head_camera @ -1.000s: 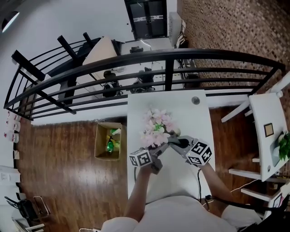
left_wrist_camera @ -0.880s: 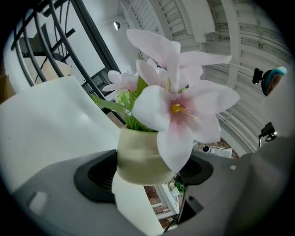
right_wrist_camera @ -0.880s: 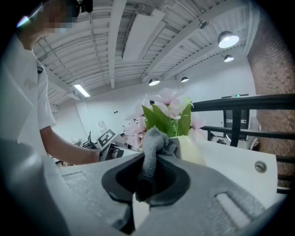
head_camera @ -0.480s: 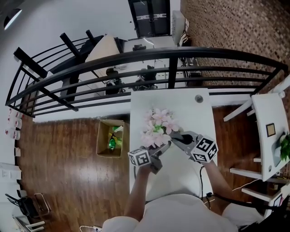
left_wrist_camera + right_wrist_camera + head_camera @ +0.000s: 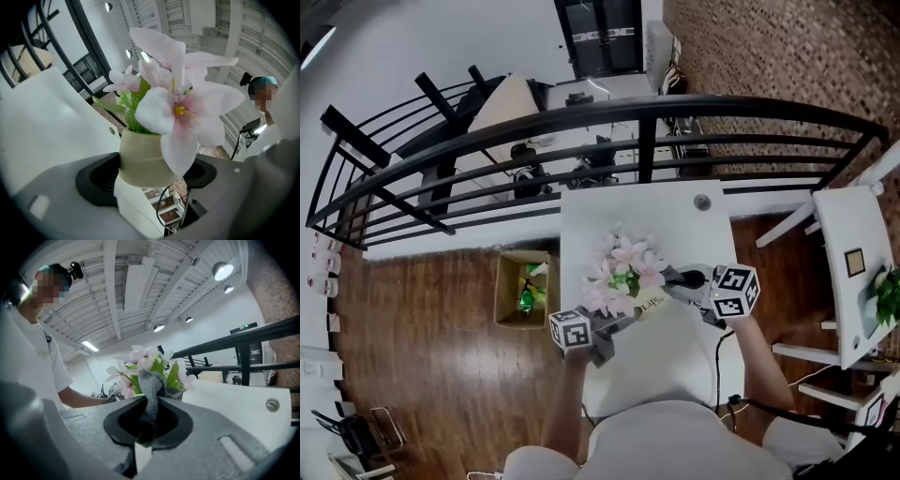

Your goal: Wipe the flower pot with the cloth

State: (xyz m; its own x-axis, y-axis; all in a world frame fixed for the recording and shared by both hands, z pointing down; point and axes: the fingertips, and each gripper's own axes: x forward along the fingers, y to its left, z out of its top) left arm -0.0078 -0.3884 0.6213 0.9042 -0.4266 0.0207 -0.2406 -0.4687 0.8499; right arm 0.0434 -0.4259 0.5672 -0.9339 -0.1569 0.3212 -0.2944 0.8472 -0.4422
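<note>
Head view: the flower pot [image 5: 649,304] hangs tilted over the white worktop [image 5: 675,225], between the two grippers, with its pink flowers [image 5: 619,267] toward the railing [image 5: 581,131].
Left gripper [image 5: 146,177]: its fingers [image 5: 96,180] are clamped on the cream body of the flower pot, one pad on each side.
Right gripper [image 5: 149,430]: its fingers are closed on a grey cloth [image 5: 149,394].
Cloth: its upper end rises in front of the pot's rim; whether they touch cannot be told.
</note>
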